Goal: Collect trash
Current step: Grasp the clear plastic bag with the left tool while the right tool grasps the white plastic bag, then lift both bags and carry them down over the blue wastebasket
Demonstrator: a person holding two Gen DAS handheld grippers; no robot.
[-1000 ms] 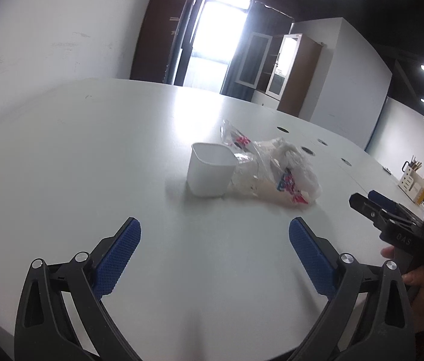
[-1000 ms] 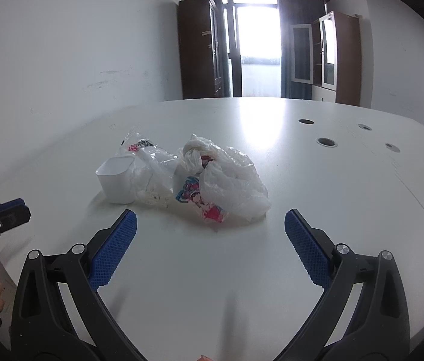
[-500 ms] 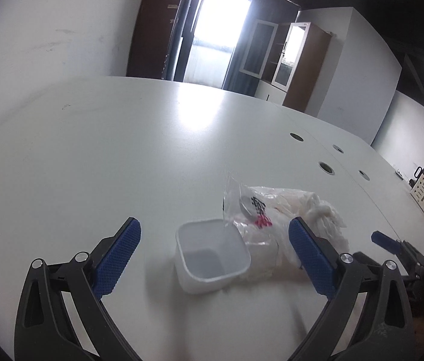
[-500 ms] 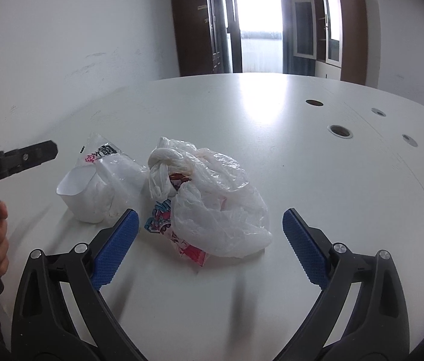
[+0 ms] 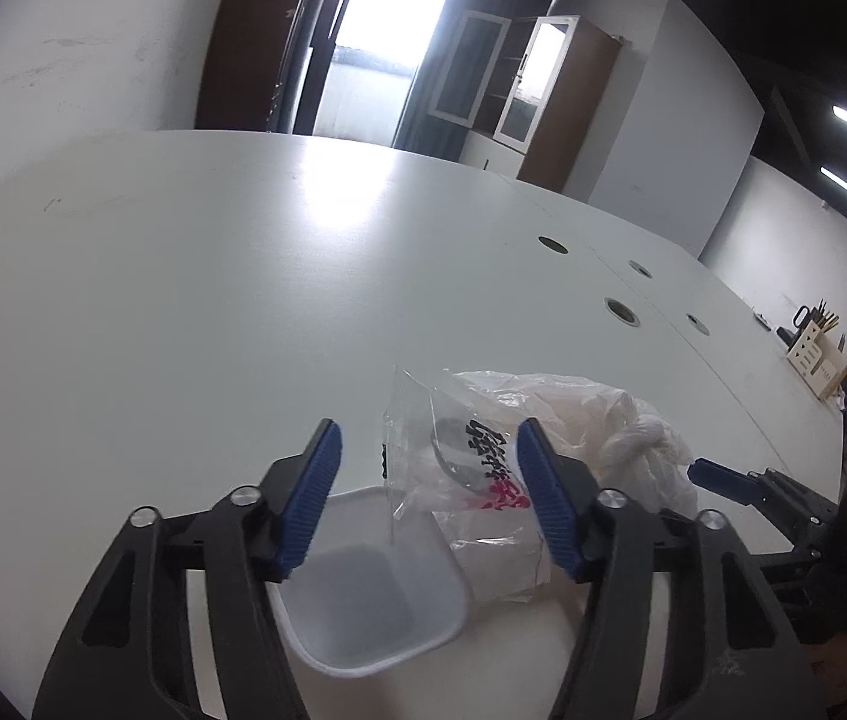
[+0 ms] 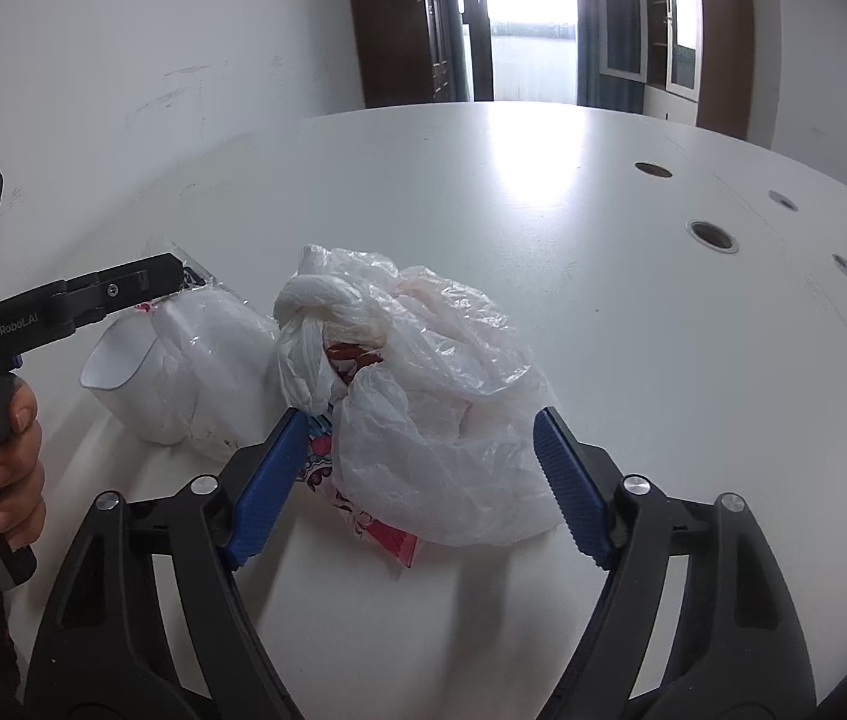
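Observation:
A white plastic tub stands on the white table, with a clear printed wrapper leaning on its far rim. My left gripper is open, its pads on either side of the wrapper, above the tub. A knotted white plastic bag lies right of the tub, over a colourful wrapper. My right gripper is open, its pads flanking the near side of the bag. The left gripper also shows in the right wrist view, above the tub.
Several round cable holes are set in the table's far right part. A wooden organiser with pens stands at the table's far right edge. Cabinets and a bright doorway lie beyond the table.
Both grippers have moved forward and down onto the trash, and their jaws have narrowed. The left one now straddles the clear wrapper; the right one straddles the knotted bag.

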